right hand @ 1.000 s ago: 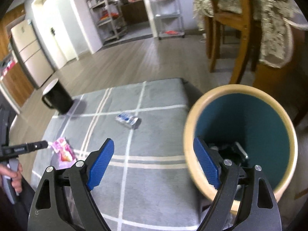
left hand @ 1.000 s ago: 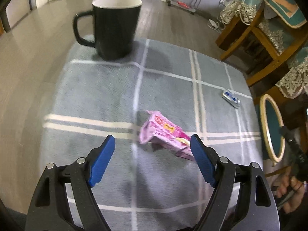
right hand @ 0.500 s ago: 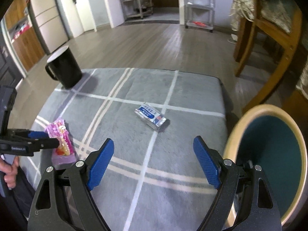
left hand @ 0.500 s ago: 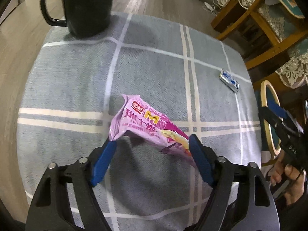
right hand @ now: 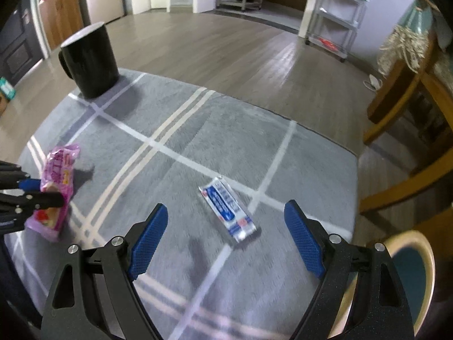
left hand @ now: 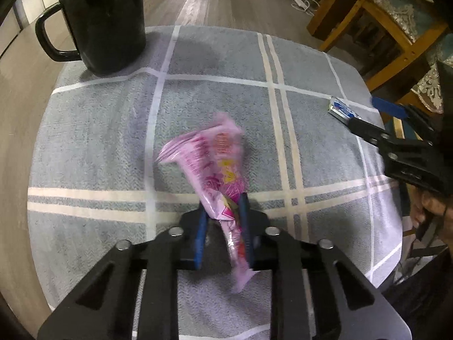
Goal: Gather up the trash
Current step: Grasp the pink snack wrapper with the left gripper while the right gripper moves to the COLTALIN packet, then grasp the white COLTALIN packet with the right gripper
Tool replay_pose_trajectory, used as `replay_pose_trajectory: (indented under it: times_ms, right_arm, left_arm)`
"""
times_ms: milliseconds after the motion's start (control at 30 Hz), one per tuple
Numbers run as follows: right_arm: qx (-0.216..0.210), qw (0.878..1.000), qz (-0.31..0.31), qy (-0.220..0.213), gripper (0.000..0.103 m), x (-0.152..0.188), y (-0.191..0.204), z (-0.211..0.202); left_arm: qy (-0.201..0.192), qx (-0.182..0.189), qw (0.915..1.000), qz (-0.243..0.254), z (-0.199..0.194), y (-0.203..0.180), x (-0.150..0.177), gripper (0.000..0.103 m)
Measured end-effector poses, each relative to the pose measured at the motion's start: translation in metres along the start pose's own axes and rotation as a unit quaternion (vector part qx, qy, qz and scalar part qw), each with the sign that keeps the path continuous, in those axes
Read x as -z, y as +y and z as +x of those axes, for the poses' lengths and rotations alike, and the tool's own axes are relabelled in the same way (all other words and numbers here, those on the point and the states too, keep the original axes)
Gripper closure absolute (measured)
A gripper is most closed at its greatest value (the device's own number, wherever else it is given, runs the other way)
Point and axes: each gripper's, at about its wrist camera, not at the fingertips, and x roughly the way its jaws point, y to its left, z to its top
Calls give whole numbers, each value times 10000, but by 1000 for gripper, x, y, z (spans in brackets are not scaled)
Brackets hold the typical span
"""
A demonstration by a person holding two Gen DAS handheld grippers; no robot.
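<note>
The desk (right hand: 198,130) under its grey plaid cloth carries a black mug (right hand: 90,62) at the far corner, with the teal bin (right hand: 410,277) just off the near right edge. The left gripper (left hand: 223,226) has just been closing and now pinches the pink wrapper (left hand: 215,164), whose long axis runs up and away from the jaws, free end flopping. The right gripper (right hand: 226,240) hangs wide open above the blue-white sachet (right hand: 226,209), which lies flat, long axis diagonal, near end toward the bin. I'd roll the wrist so the pads cross its short side before squeezing.
</note>
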Motion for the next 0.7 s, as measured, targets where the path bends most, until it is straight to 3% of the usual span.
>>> replay_pose_trajectory:
  times_ms: [267, 500, 700]
  right_arm:
    - [-202, 9994, 121, 256, 35, -4, -3, 22]
    - [-331, 9986, 309, 277, 71, -1, -6, 23]
    - [-346, 9971, 594, 332, 72, 15, -6, 11]
  left_arm:
    - [-133, 198, 9996, 134, -4, -6, -1, 92]
    - [-265, 260, 9991, 219, -8, -12, -2, 93]
    - [-352, 328, 9986, 204, -13, -11, 0, 93]
